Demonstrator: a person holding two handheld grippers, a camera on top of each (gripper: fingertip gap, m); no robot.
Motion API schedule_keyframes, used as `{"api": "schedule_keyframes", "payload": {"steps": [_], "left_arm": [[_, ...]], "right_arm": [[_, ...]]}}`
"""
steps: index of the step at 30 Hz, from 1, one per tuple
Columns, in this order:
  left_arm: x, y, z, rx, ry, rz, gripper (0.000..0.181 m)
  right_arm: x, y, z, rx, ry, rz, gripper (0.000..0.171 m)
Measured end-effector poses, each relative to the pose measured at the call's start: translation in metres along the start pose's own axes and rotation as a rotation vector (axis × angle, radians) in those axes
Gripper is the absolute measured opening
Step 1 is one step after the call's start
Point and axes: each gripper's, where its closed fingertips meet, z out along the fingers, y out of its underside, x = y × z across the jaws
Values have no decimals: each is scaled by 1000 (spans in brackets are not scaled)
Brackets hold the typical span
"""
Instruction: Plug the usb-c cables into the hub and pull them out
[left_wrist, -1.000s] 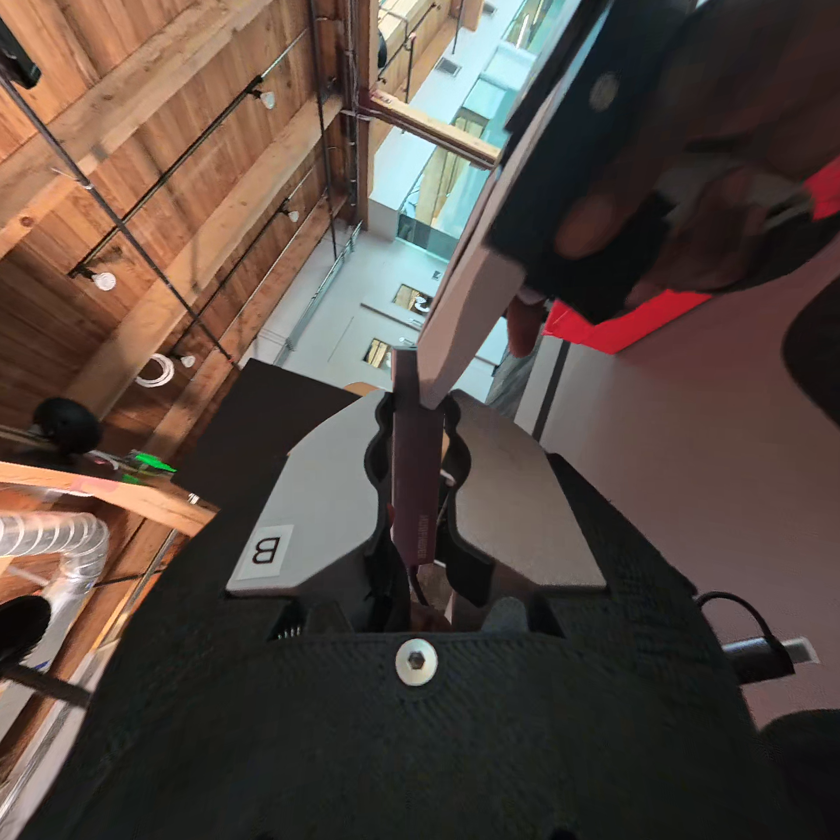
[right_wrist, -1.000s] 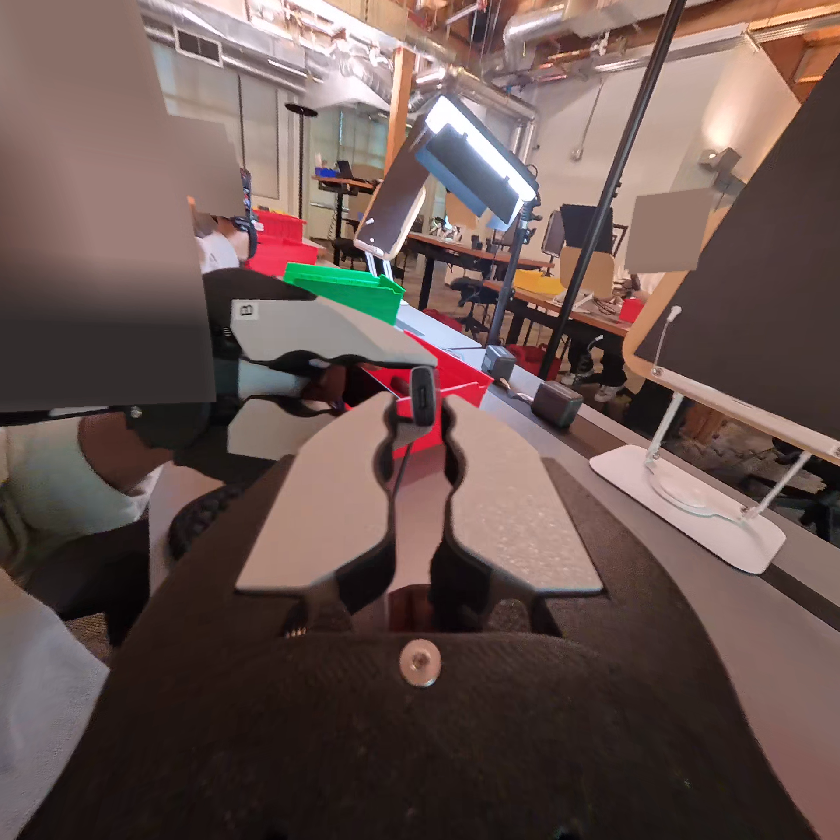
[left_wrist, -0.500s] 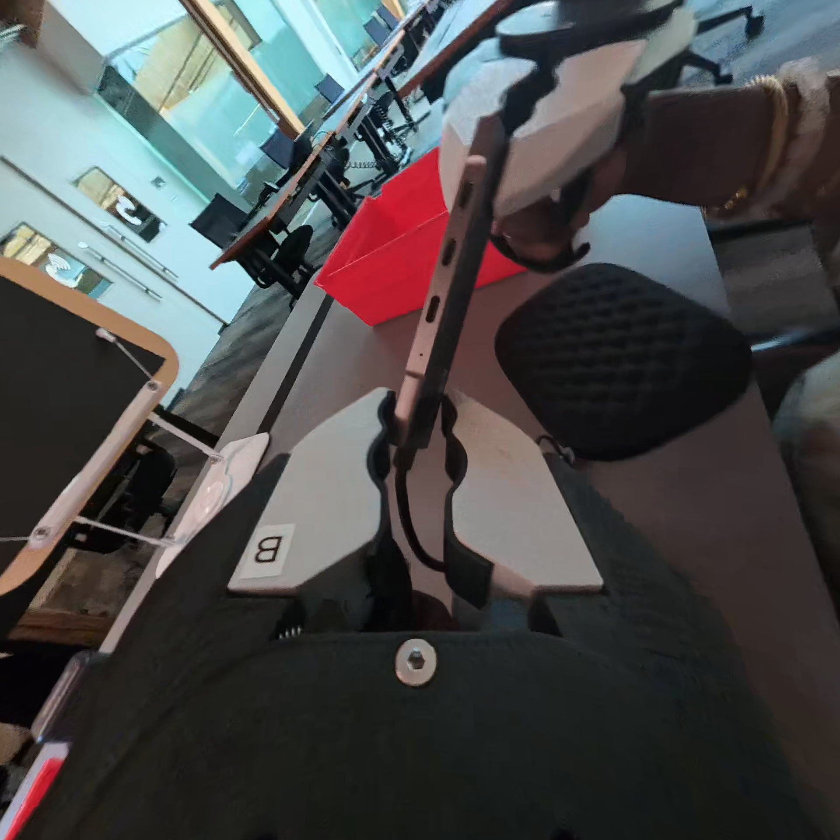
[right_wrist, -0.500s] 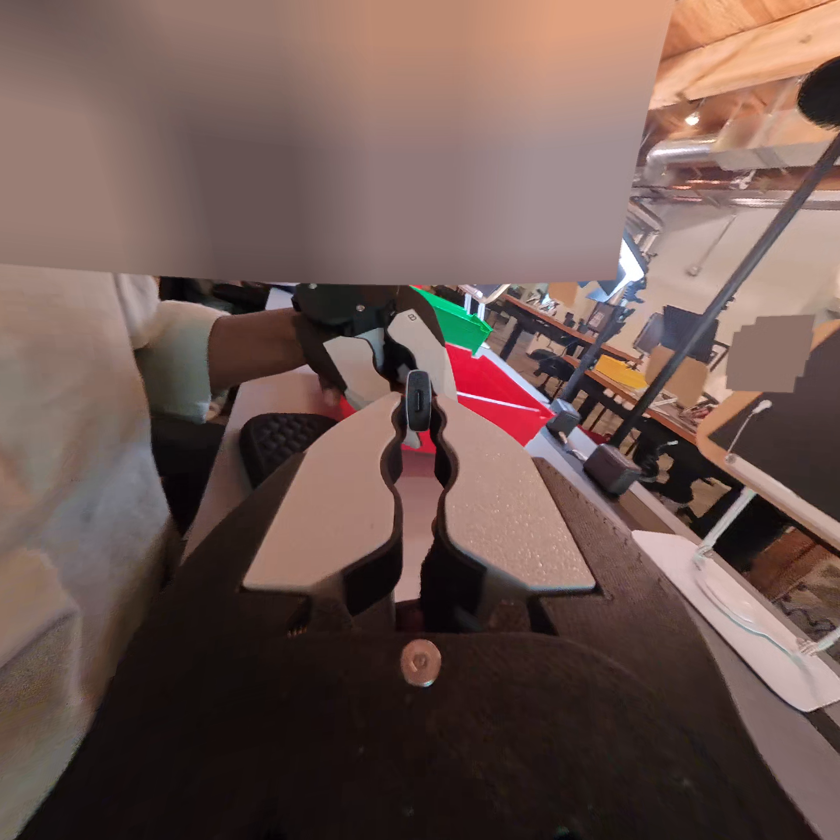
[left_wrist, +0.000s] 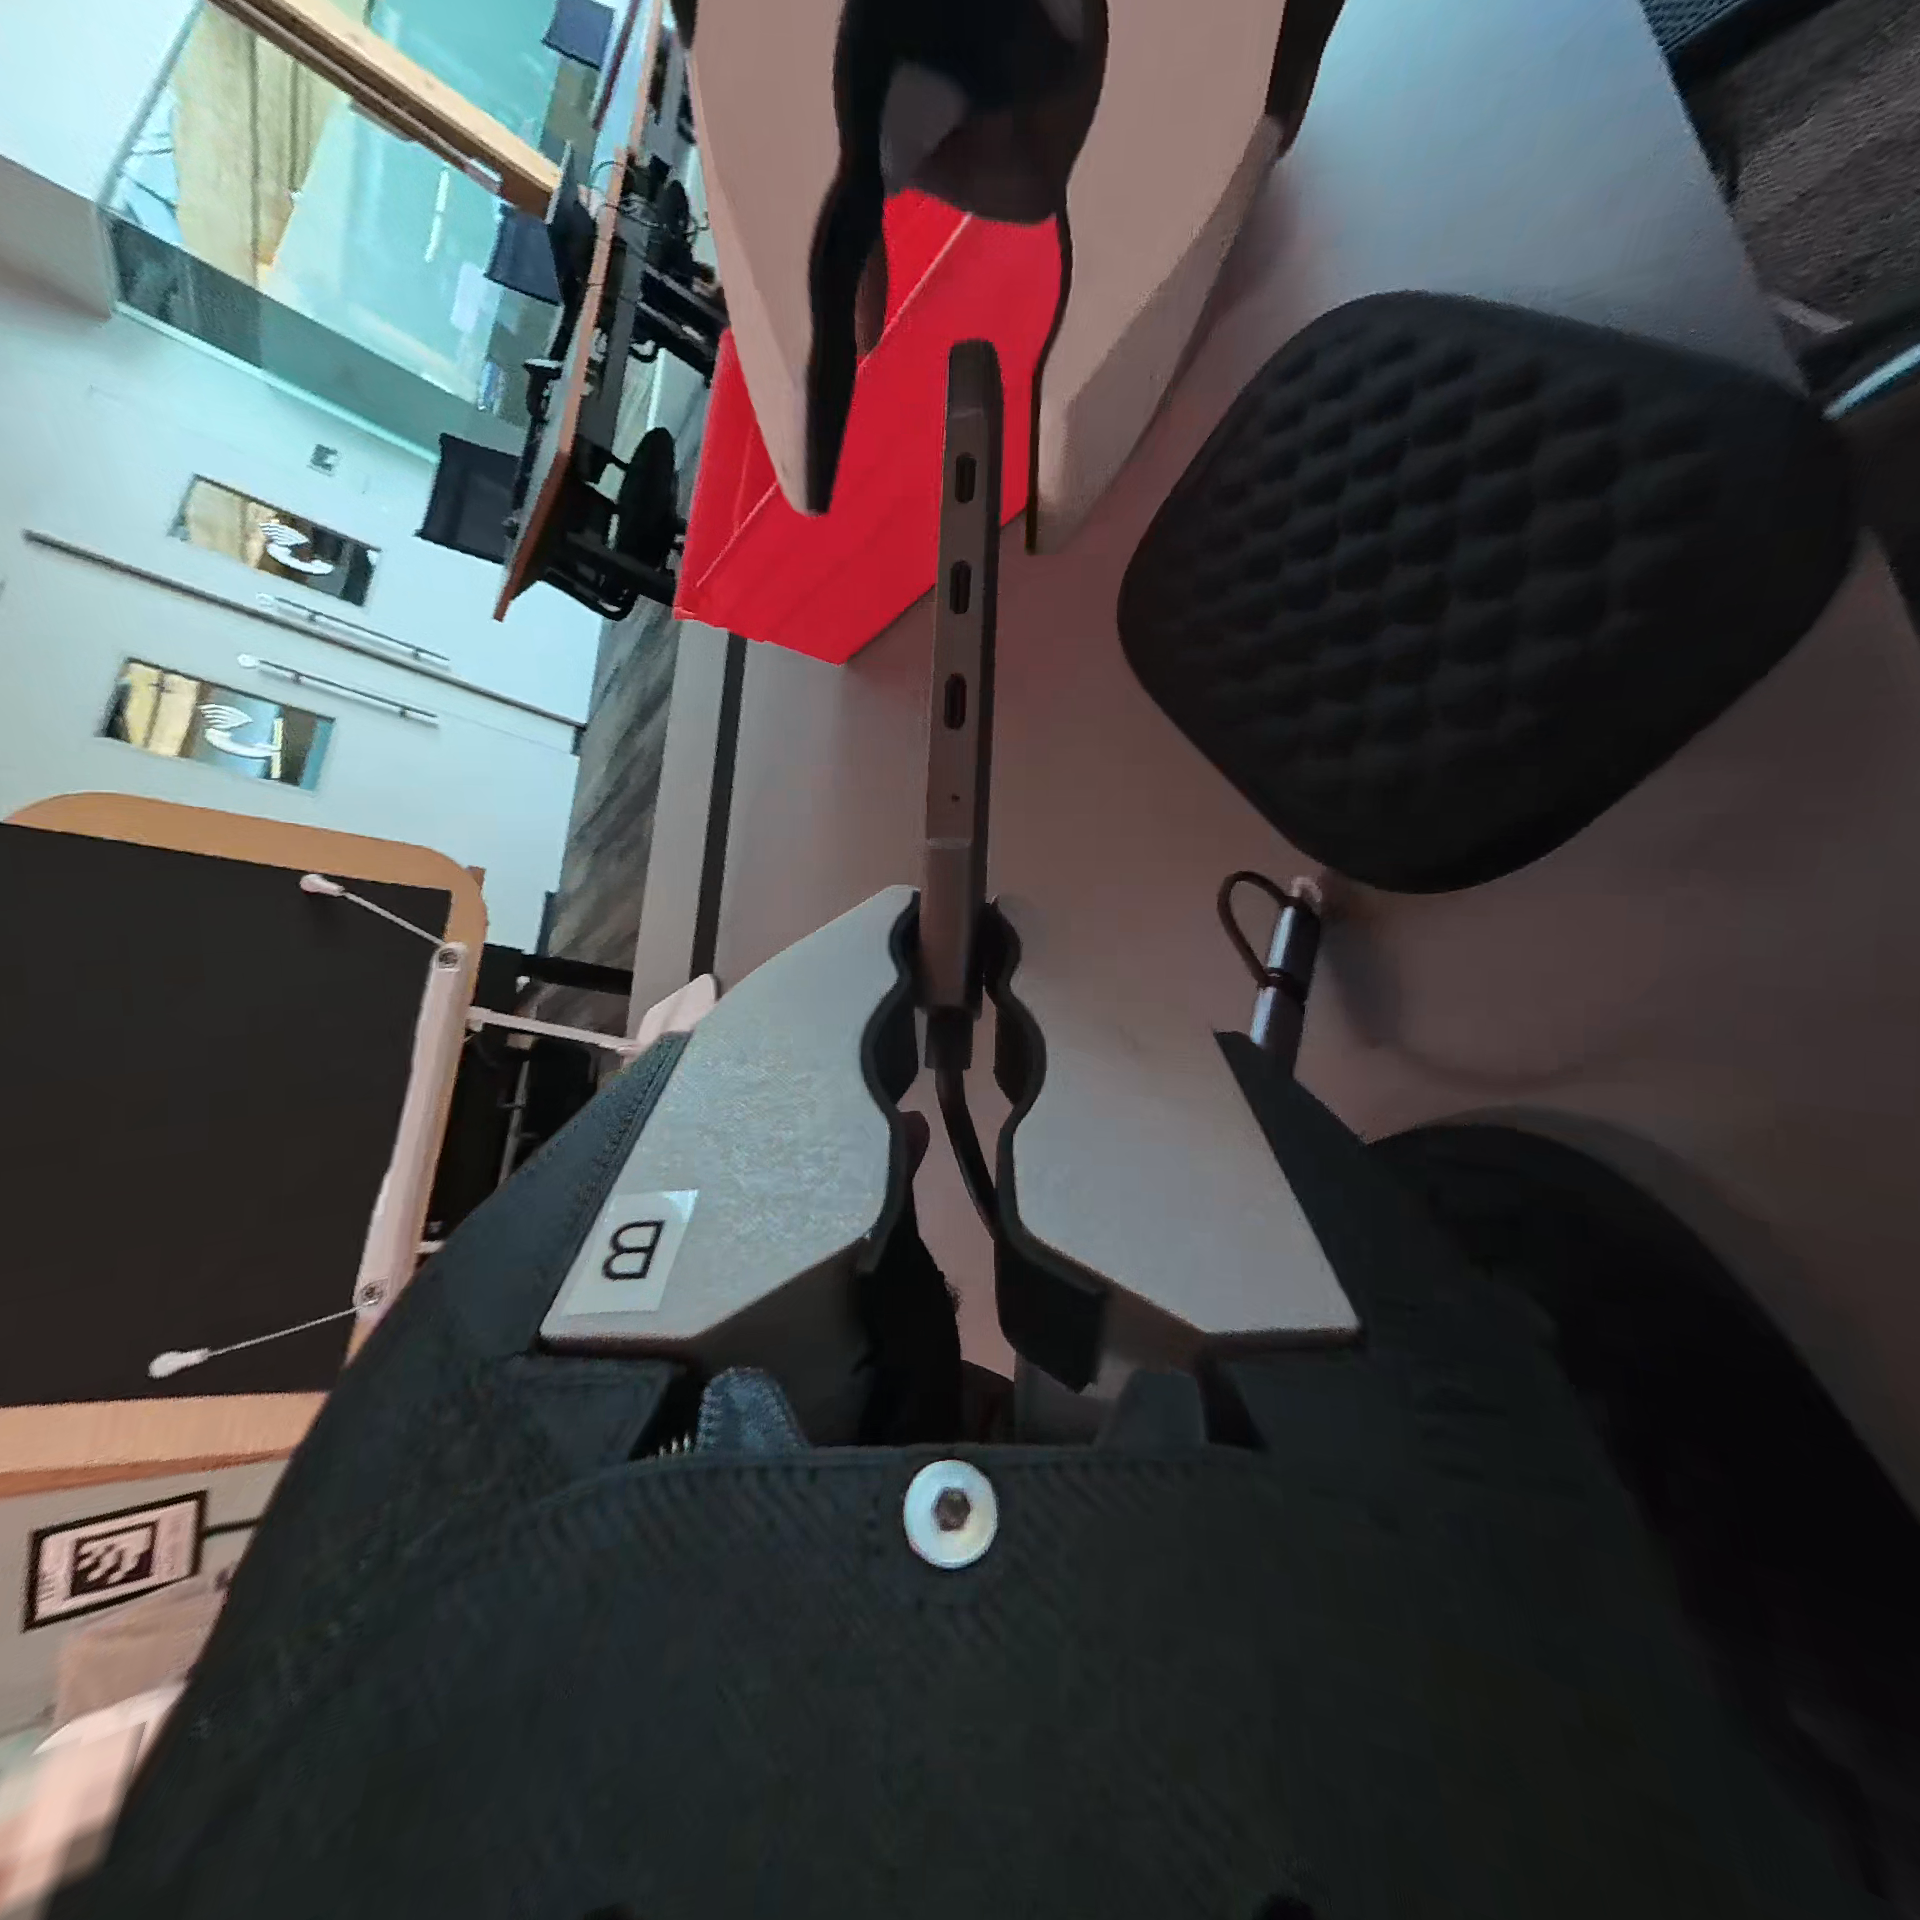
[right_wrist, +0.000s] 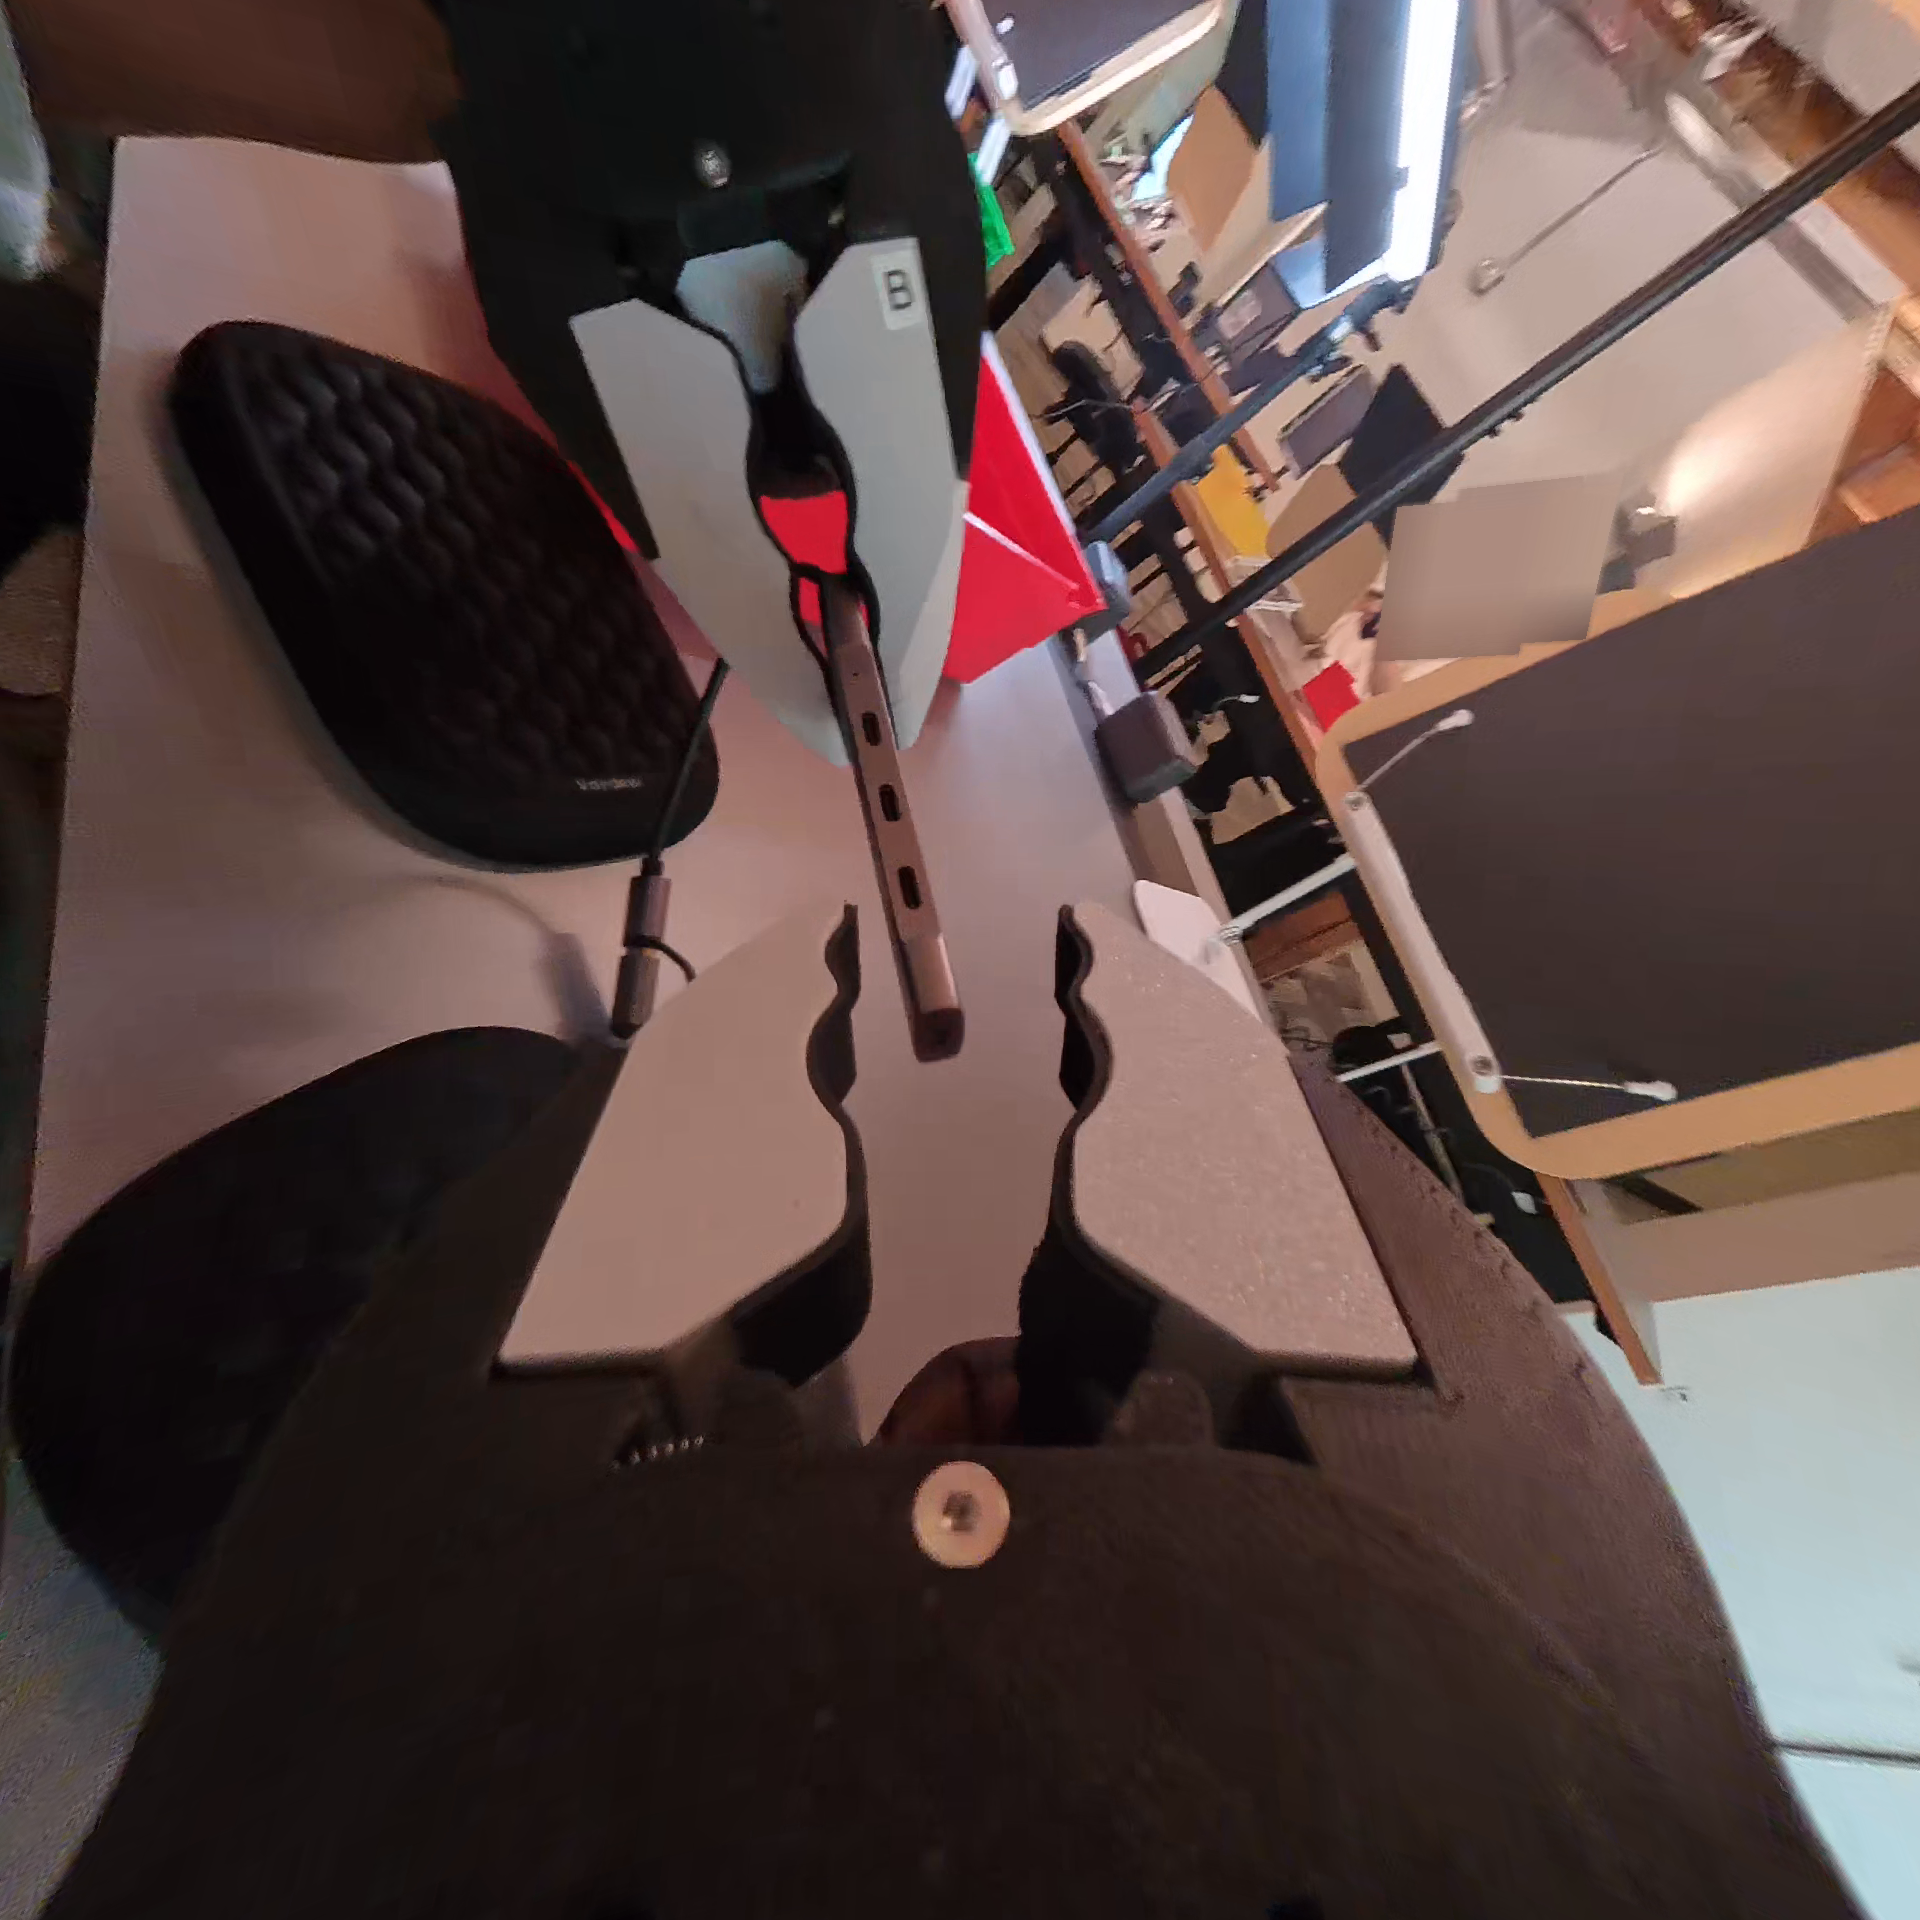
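The hub (left_wrist: 961, 665) is clamped edgewise in the left tool (left_wrist: 951, 987); the right tool (right_wrist: 956, 997), spread wide and empty, should be aligned squarely with the free end.

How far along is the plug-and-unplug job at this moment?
Done: the left tongs are shut on the hub, holding it off the table. In hand: the right tongs are open around the hub's free end. Left: all three ports look empty, and a cable plug lies on the table.
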Motion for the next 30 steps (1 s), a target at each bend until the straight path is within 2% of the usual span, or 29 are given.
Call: {"api": "schedule_keyframes", "payload": {"steps": [1,2,4,10,16,20,23,25,30], "left_arm": [[1,-1,1,5,14,-10,10],[3,0,3,3,35,-29,10],[6,6,6,-20,64,-68,10],[15,18,14,-60,104,-104,11],[7,20,15,-54,61,-123,12],[-10,14,13,9,-39,-190,15],[-26,3,4,137,-143,-228,22],[-22,-1,0,198,-127,-261,21],[-8,9,4,161,-117,-193,15]], "right_arm": [[-3,1,3,-10,-28,-3,31],[-6,3,6,-24,-49,-8,18],[-12,12,12,-72,-93,9,11],[-25,27,19,-55,-150,61,9],[-19,26,21,-56,-99,20,8],[-8,20,20,-42,-21,-38,8],[3,14,19,-30,53,-135,8],[2,7,19,3,52,-187,8],[-8,9,21,5,-16,-209,8]]}}
